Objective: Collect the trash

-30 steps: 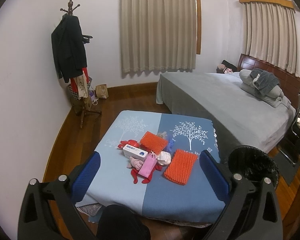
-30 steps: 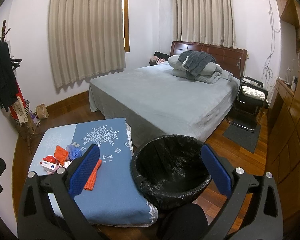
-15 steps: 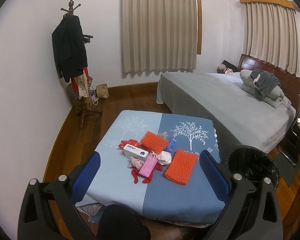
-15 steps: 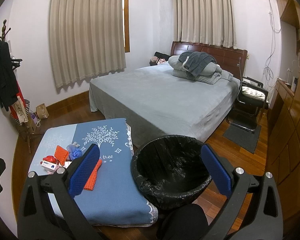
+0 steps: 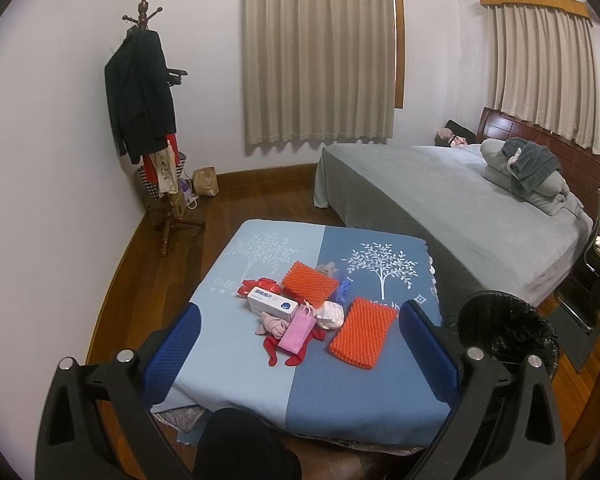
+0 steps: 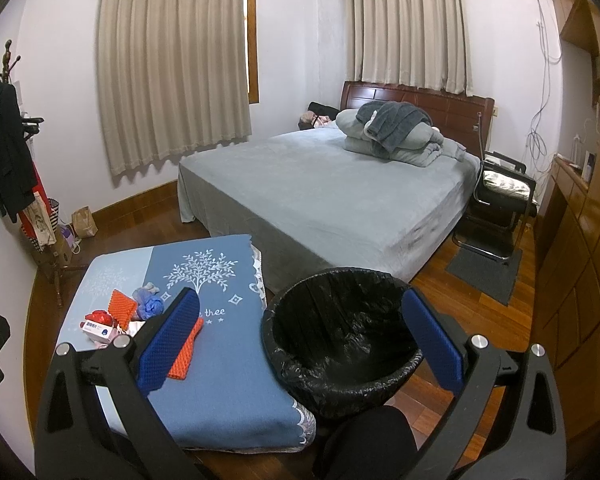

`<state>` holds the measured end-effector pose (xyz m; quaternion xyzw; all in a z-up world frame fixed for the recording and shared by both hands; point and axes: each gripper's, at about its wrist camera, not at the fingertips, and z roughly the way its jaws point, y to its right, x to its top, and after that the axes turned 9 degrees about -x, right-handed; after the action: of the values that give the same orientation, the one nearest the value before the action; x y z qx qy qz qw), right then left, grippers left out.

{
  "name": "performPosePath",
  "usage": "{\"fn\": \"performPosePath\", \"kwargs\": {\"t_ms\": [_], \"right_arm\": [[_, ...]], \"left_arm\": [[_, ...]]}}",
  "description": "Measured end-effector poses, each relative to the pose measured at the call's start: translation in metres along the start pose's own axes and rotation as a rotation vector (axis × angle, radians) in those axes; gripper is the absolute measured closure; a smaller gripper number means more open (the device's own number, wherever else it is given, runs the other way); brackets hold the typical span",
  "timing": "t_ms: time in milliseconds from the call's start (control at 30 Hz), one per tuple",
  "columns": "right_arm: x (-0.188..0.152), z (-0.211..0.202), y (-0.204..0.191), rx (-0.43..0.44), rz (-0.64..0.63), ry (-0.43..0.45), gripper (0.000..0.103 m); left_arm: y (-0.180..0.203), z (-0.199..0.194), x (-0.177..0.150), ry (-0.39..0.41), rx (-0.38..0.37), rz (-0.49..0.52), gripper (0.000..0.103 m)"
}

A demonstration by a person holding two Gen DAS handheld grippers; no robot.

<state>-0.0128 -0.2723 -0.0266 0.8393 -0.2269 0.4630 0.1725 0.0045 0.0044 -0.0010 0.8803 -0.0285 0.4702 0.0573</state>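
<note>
Low table (image 5: 360, 392) draped in a two-tone blue cloth, white tree prints on it; "thee" readable in white script near the right edge in the right wrist view, "Coff…" partly readable near the left edge in the left wrist view.

Trash heaped near the middle of the table: white box (image 5: 272, 301) with blue printing, characters too small to read; orange foam net (image 5: 309, 282) behind it, toward the far edge; second orange foam net (image 5: 363, 333) lying flat toward the right edge; pink packet (image 5: 298, 329) across red scraps (image 5: 278, 350) toward the near edge; white crumpled wad (image 5: 330, 314) between the packet and the second net; blue wrapper (image 6: 150, 306) behind the pile.

Black-lined bin (image 6: 340, 336) on the floor, just beside the table's right edge, nothing visible inside.

Left gripper (image 5: 300, 350) spread wide, nothing between the blue pads, hovering above the near edge, aimed at the pile. Right gripper (image 6: 300, 350) likewise wide and holding nothing, raised over the gap between table and bin.

Grey bed (image 6: 320, 192) behind; coat rack (image 5: 148, 120) in the far left corner.
</note>
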Motion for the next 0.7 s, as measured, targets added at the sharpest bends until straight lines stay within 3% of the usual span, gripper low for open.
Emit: {"fn": "performPosePath", "kwargs": {"t_ms": [700], "right_arm": [[-0.0003,0.0002,0.0006,0.0,-0.001,0.0,0.005]], "left_arm": [[-0.0025,0.0016,-0.0011,-0.001,0.002,-0.002,0.006]]}}
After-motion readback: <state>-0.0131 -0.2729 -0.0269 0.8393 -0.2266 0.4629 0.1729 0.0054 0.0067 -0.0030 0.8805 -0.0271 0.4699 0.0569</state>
